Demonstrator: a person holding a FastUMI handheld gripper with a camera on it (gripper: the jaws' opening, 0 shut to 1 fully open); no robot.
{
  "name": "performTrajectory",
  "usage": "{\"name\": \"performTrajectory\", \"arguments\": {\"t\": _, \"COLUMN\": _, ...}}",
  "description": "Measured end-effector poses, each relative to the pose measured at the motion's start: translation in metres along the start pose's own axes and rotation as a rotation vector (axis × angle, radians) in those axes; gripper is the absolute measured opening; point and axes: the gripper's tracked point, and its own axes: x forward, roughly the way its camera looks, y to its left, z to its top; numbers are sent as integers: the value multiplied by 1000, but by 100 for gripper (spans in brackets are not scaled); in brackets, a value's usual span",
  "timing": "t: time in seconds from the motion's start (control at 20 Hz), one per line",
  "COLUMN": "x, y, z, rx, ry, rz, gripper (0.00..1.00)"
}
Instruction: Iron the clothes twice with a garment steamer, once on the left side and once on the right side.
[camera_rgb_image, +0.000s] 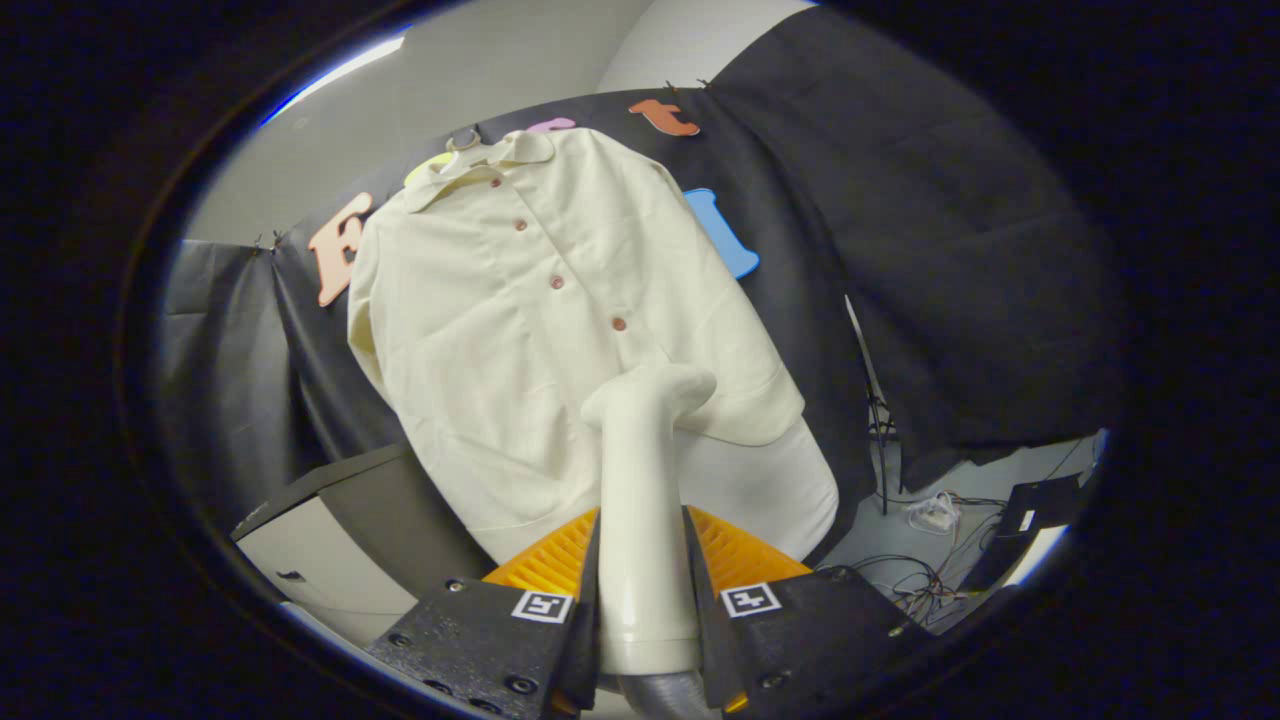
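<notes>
A cream button-up shirt hangs on a hanger against the black booth wall, tilted in the view. My gripper is shut on the cream handle of a garment steamer, both fingers pressing its sides. The steamer's head points at the shirt's lower part, just below the lowest button and near the hem on the right of the placket. Whether the head touches the cloth cannot be told.
A dark-topped cabinet stands below the shirt on the left. On the floor to the right lie tangled cables, a white plug block and a black box. A thin stand rises beside the wall.
</notes>
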Motion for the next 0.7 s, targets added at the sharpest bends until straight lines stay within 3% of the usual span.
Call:
{"name": "performTrajectory", "arguments": {"t": 0.4, "x": -65, "y": 118, "z": 9, "rx": -29, "ry": -4, "rz": 157, "gripper": 40}}
{"name": "performTrajectory", "arguments": {"t": 0.7, "x": -119, "y": 204, "z": 16, "rx": -139, "ry": 6, "rz": 255, "gripper": 39}}
